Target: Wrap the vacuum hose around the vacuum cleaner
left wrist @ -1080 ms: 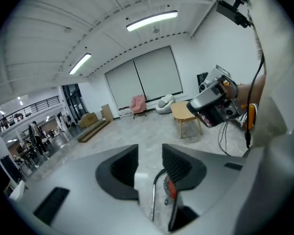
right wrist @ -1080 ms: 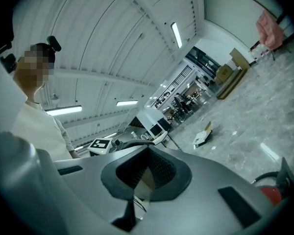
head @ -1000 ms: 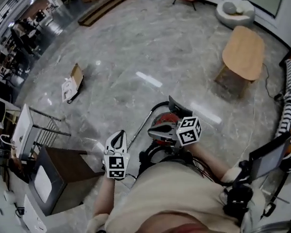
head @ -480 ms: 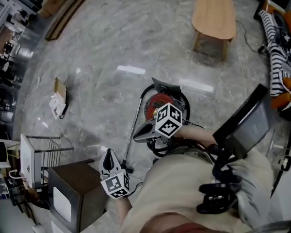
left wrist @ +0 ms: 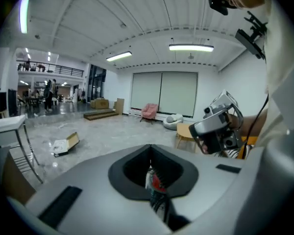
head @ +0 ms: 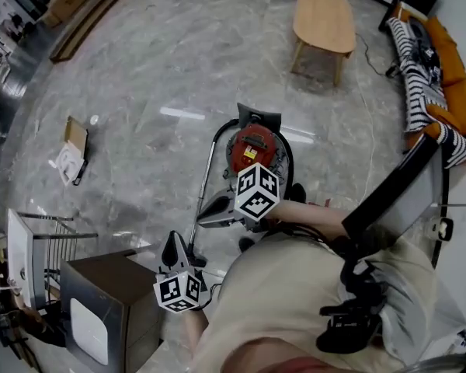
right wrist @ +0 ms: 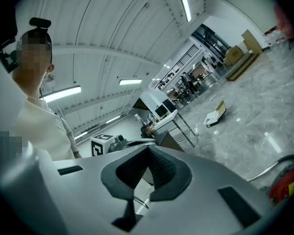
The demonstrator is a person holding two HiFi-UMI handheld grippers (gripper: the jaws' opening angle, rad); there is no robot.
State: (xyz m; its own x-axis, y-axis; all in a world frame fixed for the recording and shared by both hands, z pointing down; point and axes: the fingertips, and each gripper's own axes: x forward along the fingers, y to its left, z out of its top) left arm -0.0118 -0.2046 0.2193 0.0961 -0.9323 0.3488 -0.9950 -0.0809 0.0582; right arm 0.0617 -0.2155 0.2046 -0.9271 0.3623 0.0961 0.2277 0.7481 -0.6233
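Left gripper (head: 173, 245) and right gripper (head: 204, 218) are held closed, empty | vacuum hose (head: 288, 160) could be knocked, not grasped, unless jaws are opened.

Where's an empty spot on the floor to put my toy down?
Bare floor lies between the open box and the vacuum cleaner, and up toward the wooden table. It's crowded near the brown cabinet and wire rack.
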